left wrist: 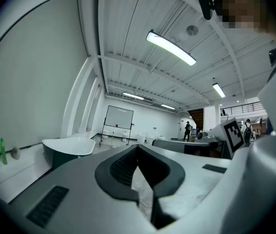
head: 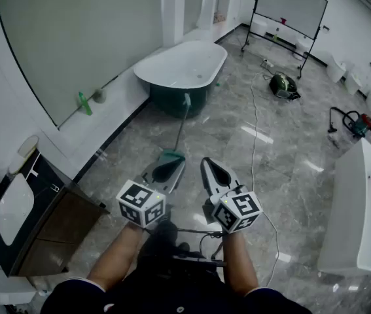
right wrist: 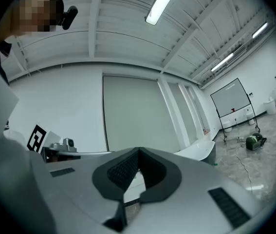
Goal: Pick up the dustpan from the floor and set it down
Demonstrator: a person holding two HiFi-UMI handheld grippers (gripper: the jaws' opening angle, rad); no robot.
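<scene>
Head view: the dustpan (head: 171,155) is seen on the floor (head: 270,175) at frame centre, its long handle (head: 181,124) rising toward the bathtub (head: 178,64). The left gripper (head: 171,165) and right gripper (head: 209,165) are held level, both closed and empty. Unless the jaws are opened first, the thin handle could be knocked over.

Floor (head: 303,136): glossy marbled stone tile. Bathtub (head: 178,61): smooth, glossy shell. Dustpan (head: 172,155): teal, plastic-looking.
</scene>
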